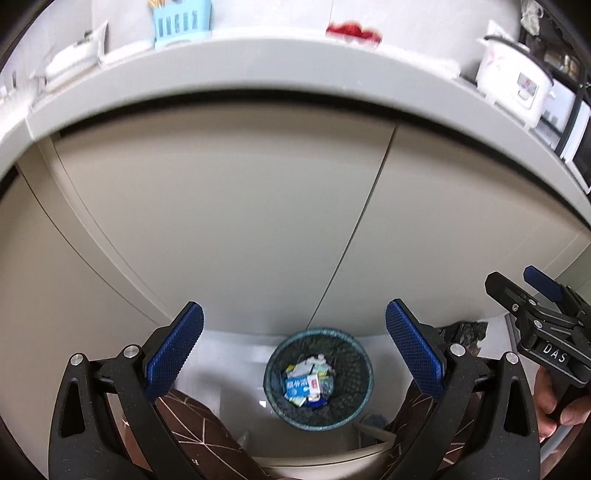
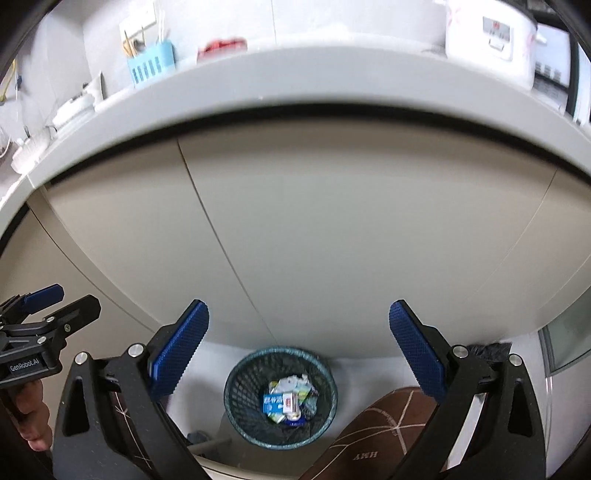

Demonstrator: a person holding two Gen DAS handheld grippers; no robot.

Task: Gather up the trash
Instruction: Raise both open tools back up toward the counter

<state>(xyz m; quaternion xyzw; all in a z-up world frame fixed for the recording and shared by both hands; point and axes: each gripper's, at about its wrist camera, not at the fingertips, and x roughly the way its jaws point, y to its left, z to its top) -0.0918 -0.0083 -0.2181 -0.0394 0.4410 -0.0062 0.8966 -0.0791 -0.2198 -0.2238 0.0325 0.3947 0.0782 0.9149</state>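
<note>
A dark mesh waste basket (image 1: 351,373) (image 2: 243,387) stands on the floor below the cabinet doors. Several crumpled wrappers and small cartons (image 1: 308,384) (image 2: 290,400) lie inside it. My left gripper (image 1: 293,350) hangs high above the basket, open, with nothing between its blue pads. My right gripper (image 2: 297,349) is also open and empty, well above the basket. Each gripper shows at the edge of the other's view: the right gripper (image 1: 517,288) at the far right, the left gripper (image 2: 70,299) at the far left. A red crumpled thing (image 1: 352,31) (image 2: 221,46) lies blurred on the counter.
A grey counter edge (image 1: 258,66) (image 2: 295,85) runs across above beige cabinet doors (image 1: 221,221). On the counter stand a light blue utensil basket (image 1: 183,22) (image 2: 149,66) and a white rice cooker (image 1: 513,85) (image 2: 487,33). A person's brown patterned trouser legs (image 1: 199,424) (image 2: 384,432) stand near the basket.
</note>
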